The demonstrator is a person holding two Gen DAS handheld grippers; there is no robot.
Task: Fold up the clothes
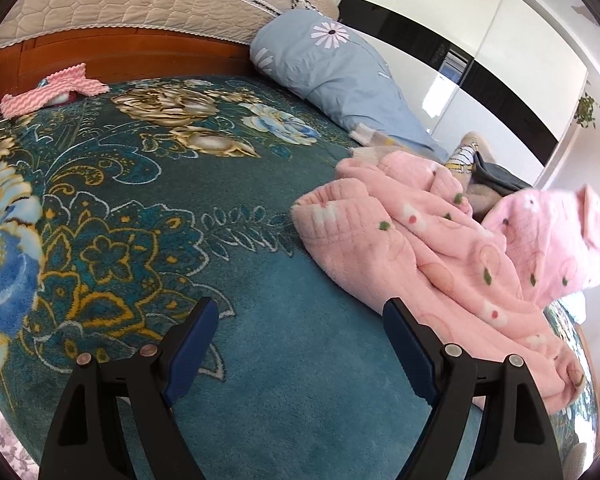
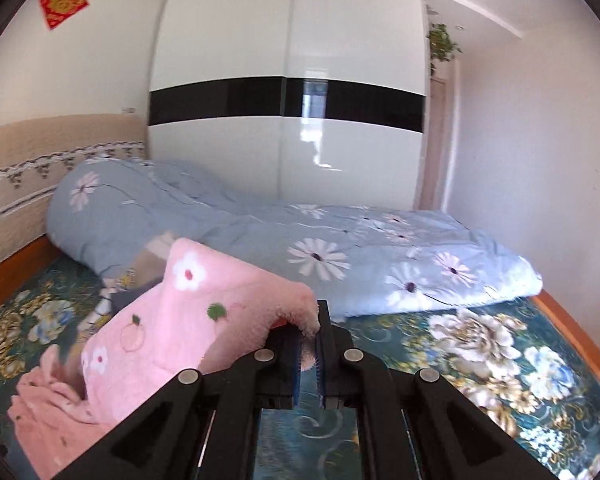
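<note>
Right gripper [image 2: 308, 340] clamped on fuzzy edge of pink fleece garment [image 2: 204, 312], that corner lifted off bed. Left gripper [image 1: 300, 320] wide open, nothing in it, hovering over teal flowered blanket [image 1: 148, 184] just beside garment's crumpled bulk [image 1: 440, 248]. Garment bunched, not flat, other clothes [image 1: 496, 178] piled behind it near blue duvet [image 2: 340, 248]. My take: left should pinch matching edge or corner, then pull both apart so fleece hangs straight before laying down. Thick pile, so bite deep or it'll slip.
</note>
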